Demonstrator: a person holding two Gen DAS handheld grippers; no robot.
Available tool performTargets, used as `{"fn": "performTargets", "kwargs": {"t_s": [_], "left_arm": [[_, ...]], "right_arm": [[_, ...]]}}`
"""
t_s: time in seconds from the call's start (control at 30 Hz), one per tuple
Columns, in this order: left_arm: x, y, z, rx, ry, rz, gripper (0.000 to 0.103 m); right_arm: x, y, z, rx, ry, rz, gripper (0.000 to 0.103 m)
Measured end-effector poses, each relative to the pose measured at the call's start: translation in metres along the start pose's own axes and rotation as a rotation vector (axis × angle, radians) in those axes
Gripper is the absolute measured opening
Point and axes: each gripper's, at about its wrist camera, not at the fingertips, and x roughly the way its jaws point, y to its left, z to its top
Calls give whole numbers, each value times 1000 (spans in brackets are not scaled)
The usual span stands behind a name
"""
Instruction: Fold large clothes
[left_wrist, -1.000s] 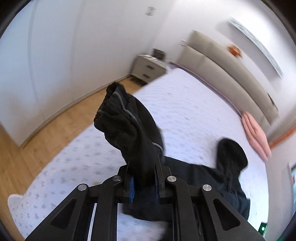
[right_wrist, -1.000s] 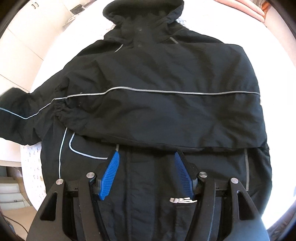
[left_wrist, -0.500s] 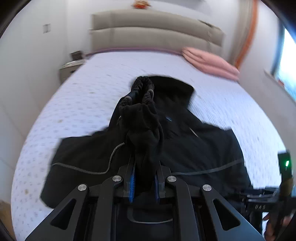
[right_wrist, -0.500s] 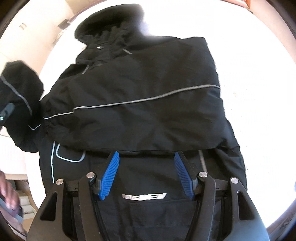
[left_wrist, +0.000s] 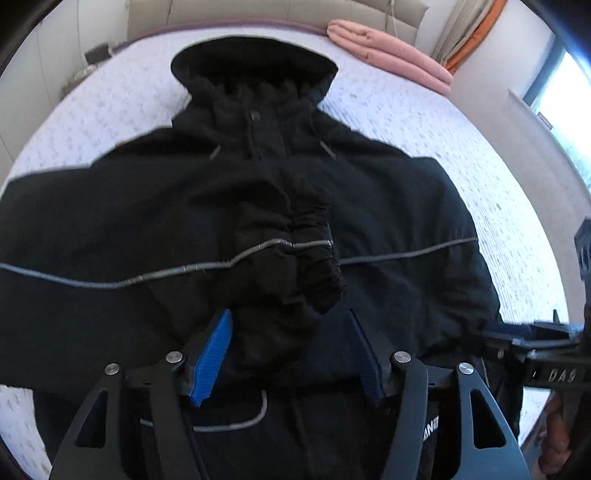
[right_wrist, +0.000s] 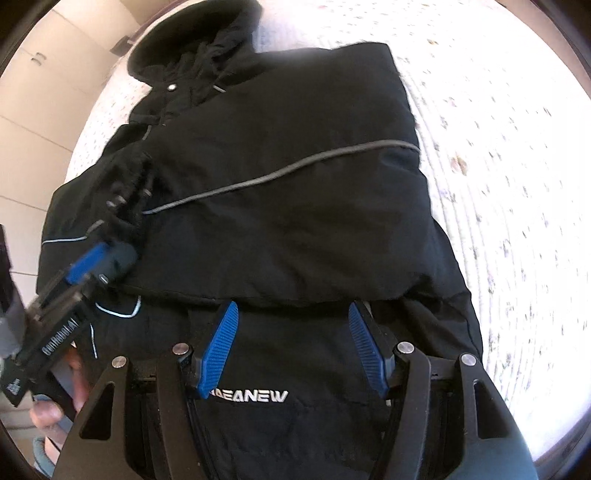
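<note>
Step now: the big black puffy jacket with a hood and thin grey stripes (left_wrist: 388, 206) lies flat on the bed with the white dotted cover (left_wrist: 461, 140). Its left sleeve with the bunched stretchy cuff (left_wrist: 306, 251) is laid across the chest, so this looks like the sleeve-folding step.

Left tongs (left_wrist: 291, 350): the two blue fingers stand wide apart. The sleeve cloth sits between them, but they do not squeeze it. I think they are letting the sleeve go.

Right tongs (right_wrist: 293, 345): open too, holding nothing. They hang just over the lower front of the jacket, near the white letters.

Other side: in the right view the far side is folded across the chest, with the grey stripe running over it.

Next move: I think the bottom part must be folded up toward the hood. Each set of tongs would need a good pinch on the bottom edge, which is hidden below the pictures.

What could go wrong: the jacket is thick and slippery-looking, so the laid sleeve may slide off when the bottom is lifted.

Things around: folded pink blankets (left_wrist: 391, 55) lie by the beige padded headboard (left_wrist: 258, 11), well apart from the jacket. Nothing lies in the way.
</note>
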Motion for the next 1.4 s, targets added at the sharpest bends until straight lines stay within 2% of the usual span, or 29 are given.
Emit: {"fn": "performTargets", "kwargs": {"t_s": [0.1, 0.17, 0.23, 0.3, 0.4, 0.57, 0.67, 0.77, 0.8, 0.83, 0.87, 0.93, 1.03, 1.1, 1.2, 1.33, 1.37, 1.4], "left_arm": [[-7, 0, -5, -5, 16, -56, 67], [-15, 4, -11, -39, 29, -113, 67], [-22, 12, -17, -99, 41, -141, 67], [-28, 18, -24, -151, 45, -153, 67], [-45, 33, -36, -214, 21, -131, 67], [-71, 57, -48, -282, -21, -63, 67], [-83, 72, -50, -318, -46, -12, 67], [-86, 85, -46, -336, -60, 31, 67], [-88, 88, -46, -338, -64, 46, 67], [-90, 92, -45, -342, -70, 58, 67], [-91, 95, -43, -346, -75, 67, 67], [-95, 101, -40, -352, -85, 88, 67], [-101, 108, -32, -346, -108, 177, 67], [-106, 111, -28, -343, -122, 200, 67], [-112, 116, -16, -337, -149, 203, 67], [-106, 111, 2, -300, -160, 188, 67], [-100, 109, 8, -281, -147, 176, 66], [-94, 106, 12, -267, -134, 168, 60]], "right_arm": [[-6, 9, 12, -23, -17, 46, 66], [-9, 18, 22, -36, -32, 82, 66], [-11, 32, 33, -43, -47, 122, 73], [-9, 48, 43, -56, -53, 158, 73], [1, 76, 55, -101, -48, 211, 73], [22, 109, 62, -168, -33, 243, 73], [36, 117, 67, -162, -24, 238, 73], [56, 114, 71, -112, 22, 283, 73], [61, 115, 72, -95, 34, 307, 70], [66, 115, 72, -81, 49, 336, 49], [69, 114, 71, -69, 60, 362, 43], [63, 118, 68, -85, 37, 355, 34], [45, 127, 62, -140, -8, 354, 28], [20, 129, 57, -203, -68, 310, 27], [-18, 118, 61, -234, -167, 235, 27], [-59, 85, 62, -210, -250, 132, 27], [-68, 74, 61, -198, -264, 97, 27], [-74, 62, 60, -187, -276, 61, 27]]}}
